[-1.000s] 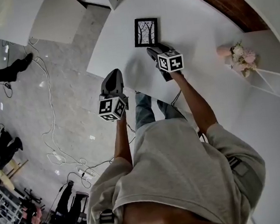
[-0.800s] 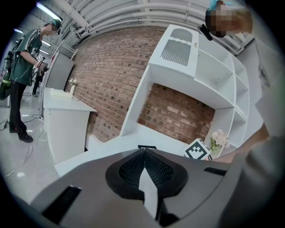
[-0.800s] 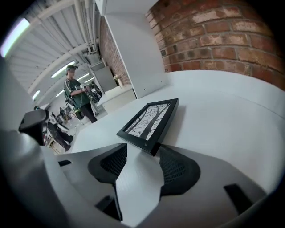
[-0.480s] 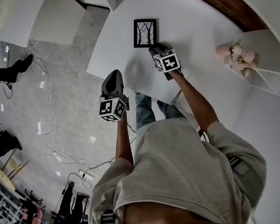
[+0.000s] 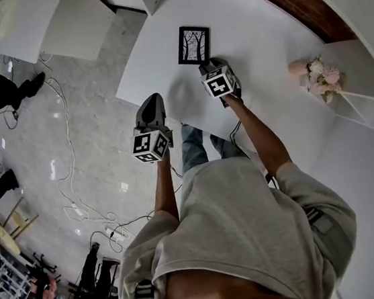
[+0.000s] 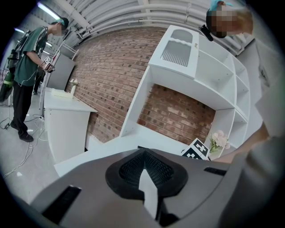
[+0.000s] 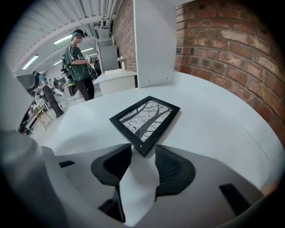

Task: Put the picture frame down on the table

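Observation:
A black picture frame [image 5: 194, 44] with a tree print lies flat on the white table [image 5: 262, 41]. In the right gripper view the picture frame [image 7: 144, 117] rests just ahead of the jaws, its near corner at their mouth. My right gripper [image 5: 206, 66] [image 7: 143, 150] is open, low over the table, with its pads [image 7: 171, 167] apart on either side of that corner and not touching it. Off the table's near edge my left gripper [image 5: 151, 104] [image 6: 144, 156] hangs over the floor, shut and holding nothing.
Pink flowers [image 5: 317, 74] [image 6: 218, 140] stand on the table's right side, by a white shelf unit [image 6: 187, 58] against a brick wall [image 7: 231, 49]. Cables [image 5: 65, 147] trail over the floor at left. A person [image 7: 79, 62] stands beyond the table.
My right gripper has shifted slightly left near the frame's corner. The frame lies in the same spot, and the left gripper has not moved. People at the left have walked.

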Demonstrator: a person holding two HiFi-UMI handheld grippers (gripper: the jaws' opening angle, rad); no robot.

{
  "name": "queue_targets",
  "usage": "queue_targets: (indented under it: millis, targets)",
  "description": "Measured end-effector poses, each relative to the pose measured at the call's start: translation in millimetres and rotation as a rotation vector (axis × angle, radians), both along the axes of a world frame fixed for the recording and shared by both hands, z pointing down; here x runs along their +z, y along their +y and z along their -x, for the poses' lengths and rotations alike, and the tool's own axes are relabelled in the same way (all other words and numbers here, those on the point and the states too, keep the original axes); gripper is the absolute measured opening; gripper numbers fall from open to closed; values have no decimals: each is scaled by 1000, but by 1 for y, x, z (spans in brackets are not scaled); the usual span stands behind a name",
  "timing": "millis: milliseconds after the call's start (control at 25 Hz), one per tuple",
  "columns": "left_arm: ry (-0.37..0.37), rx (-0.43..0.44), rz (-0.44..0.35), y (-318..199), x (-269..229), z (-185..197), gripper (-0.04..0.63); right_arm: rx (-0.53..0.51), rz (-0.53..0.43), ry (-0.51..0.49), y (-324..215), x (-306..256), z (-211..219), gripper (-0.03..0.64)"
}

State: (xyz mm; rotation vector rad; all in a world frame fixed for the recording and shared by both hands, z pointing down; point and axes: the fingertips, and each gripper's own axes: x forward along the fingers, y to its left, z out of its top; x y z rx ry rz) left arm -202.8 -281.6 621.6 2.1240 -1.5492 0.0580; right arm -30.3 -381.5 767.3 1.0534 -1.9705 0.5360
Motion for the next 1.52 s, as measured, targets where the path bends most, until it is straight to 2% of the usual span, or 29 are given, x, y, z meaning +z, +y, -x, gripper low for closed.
queue_targets:
  millis: [360,640,880,1120,1320,1520]
  targets:
    - [-3,5,-6,0,-3,-3,17,20,0,-52,1,-6,-2,160]
    - [-5,17,-19,0,-9,-10,17,48,-60,-78,3,-23,-8,63]
    - [-27,37,-28,4,-14,-19,17,63,-94,-100,7,-36,-15,32]
    - [-41,55,-34,11,-18,-31,17,80,-200,-143,10,-69,-23,28]
    - [-57,67,-60,11,-27,-38,17,116,-286,-216,14,-109,-32,26]
    - [-61,71,-79,11,-35,-39,17,108,-367,-269,28,-147,-35,26]
